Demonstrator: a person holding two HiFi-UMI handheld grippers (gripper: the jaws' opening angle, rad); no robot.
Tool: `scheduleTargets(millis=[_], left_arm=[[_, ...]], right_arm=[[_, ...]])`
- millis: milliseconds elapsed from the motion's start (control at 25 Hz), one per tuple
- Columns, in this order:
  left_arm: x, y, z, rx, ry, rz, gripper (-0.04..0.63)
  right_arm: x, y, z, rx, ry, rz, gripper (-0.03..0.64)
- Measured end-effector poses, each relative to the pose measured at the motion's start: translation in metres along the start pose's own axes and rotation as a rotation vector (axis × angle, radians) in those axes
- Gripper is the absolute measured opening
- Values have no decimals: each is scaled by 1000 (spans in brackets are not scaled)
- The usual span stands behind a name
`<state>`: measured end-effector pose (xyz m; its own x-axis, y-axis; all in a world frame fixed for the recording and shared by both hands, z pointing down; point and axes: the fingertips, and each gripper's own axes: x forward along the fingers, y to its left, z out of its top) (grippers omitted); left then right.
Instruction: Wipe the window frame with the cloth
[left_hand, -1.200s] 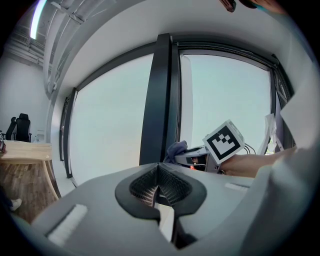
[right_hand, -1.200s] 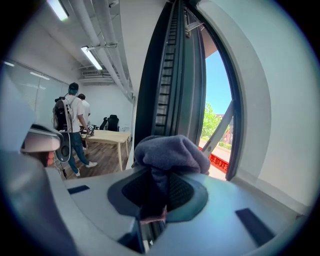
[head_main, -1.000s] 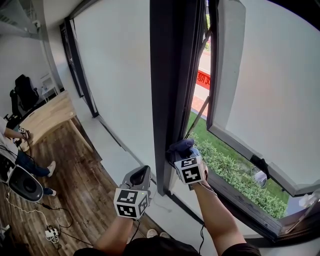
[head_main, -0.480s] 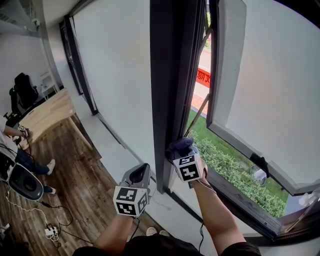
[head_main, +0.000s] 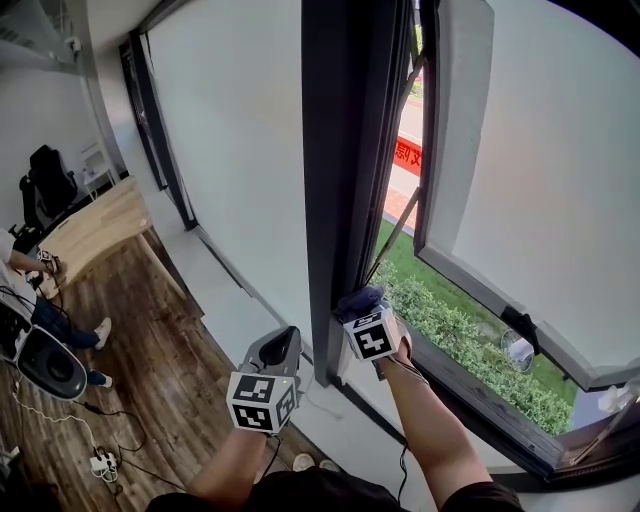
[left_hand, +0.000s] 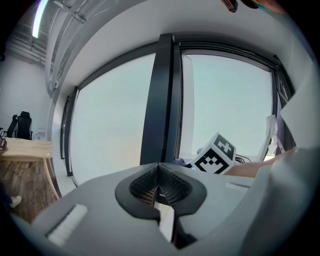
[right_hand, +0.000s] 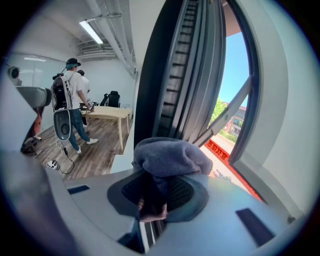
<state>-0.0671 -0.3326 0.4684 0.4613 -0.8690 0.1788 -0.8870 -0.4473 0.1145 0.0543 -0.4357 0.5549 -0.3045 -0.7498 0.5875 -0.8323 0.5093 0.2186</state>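
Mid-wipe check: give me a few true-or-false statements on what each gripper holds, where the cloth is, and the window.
1. The right gripper is shut on the cloth. True.
2. The left gripper holds a second cloth. False: its jaws are together with nothing between them.
3. The cloth sits low down at the dark window frame. True.
4. The window sash is closed. False: it stands open, and a hedge shows through the gap.
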Motion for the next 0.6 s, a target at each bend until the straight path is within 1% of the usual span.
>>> scheduleTargets(millis=[160, 360, 600], left_arm=[[-2, 7, -3, -6, 3, 12, 9], [-2, 10, -9, -15, 14, 16, 8], [2, 16, -10, -23, 14, 16, 8]], right_arm=[[13, 5, -16, -17, 64, 16, 74], [24, 4, -40, -35, 168, -3, 74], [37, 8, -59, -51, 259, 10, 75]])
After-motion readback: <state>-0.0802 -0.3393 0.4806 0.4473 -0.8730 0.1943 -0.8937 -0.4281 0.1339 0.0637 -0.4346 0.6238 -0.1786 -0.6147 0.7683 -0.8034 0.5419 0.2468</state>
